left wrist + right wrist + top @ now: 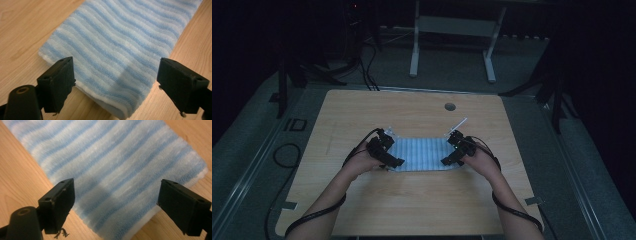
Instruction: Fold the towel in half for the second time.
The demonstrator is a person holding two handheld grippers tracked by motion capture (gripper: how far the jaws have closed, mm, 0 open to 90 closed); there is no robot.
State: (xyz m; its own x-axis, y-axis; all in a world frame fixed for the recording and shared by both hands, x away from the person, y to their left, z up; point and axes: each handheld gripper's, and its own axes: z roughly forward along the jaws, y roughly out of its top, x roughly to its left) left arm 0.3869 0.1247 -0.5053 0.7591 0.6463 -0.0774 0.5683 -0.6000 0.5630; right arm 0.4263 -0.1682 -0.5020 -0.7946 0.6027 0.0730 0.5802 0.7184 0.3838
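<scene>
A folded blue-and-white striped towel (422, 154) lies flat in the middle of the wooden table (412, 210). My left gripper (388, 156) hovers at the towel's left end, its jaws wide apart, nothing pinched. In the left gripper view the towel (120, 50) spreads below my open left gripper (116, 85). My right gripper (451, 154) stands at the towel's right end, also open. In the right gripper view the striped towel (112, 170) lies flat beneath my open right gripper (116, 205), and neither pad presses the cloth.
A round cable hole (450, 106) sits near the table's far edge. A thin white stick (458, 123) lies just beyond the right gripper. Behind the table stand a white desk frame (452, 30) and dark stands with cables on the floor (362, 70).
</scene>
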